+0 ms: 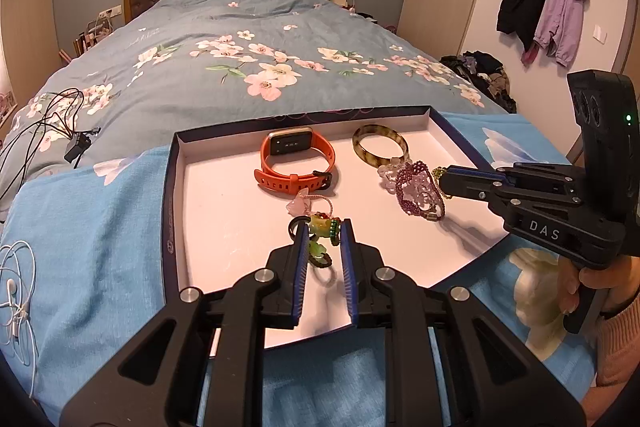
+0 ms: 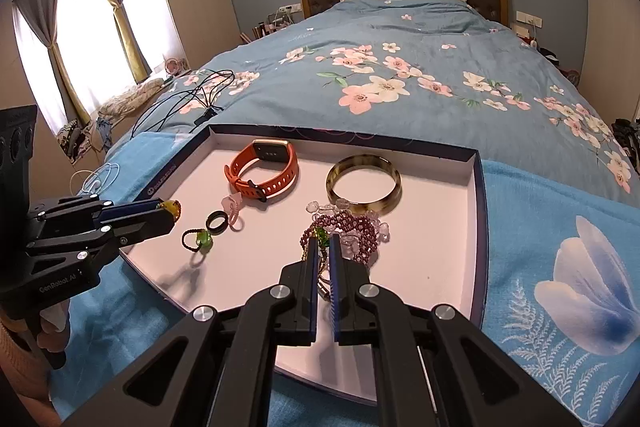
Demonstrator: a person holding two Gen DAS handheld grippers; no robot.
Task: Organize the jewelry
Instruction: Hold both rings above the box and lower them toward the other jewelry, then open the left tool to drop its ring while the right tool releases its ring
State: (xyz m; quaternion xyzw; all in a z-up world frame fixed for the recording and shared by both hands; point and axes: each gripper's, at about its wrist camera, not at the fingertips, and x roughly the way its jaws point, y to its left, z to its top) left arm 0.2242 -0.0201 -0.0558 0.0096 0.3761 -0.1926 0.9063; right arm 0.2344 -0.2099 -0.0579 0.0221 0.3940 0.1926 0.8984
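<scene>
A shallow white tray (image 1: 176, 163) with a dark blue rim lies on the bed. In it are an orange smartwatch (image 1: 296, 163), a mottled bangle (image 1: 380, 145), a pink charm (image 1: 298, 205), a black ring (image 2: 218, 222) and a green stone on a dark bead loop (image 2: 202, 239). My left gripper (image 1: 323, 233) is shut on an amber-and-green bead charm (image 1: 322, 226), low over the tray's middle; its tip (image 2: 170, 213) shows the amber bead. My right gripper (image 2: 324, 247) is shut on the purple bead bracelet (image 2: 360, 227), pinching a green bit at its near end, beside clear crystal beads (image 1: 388, 173).
The tray (image 2: 478, 187) rests on a light blue flowered blanket (image 2: 560, 247) over a floral duvet. Black cables (image 1: 52, 115) and white earphones (image 1: 16, 291) lie to the left. A hand (image 1: 600, 279) holds the right gripper's handle. Coats hang on the right wall.
</scene>
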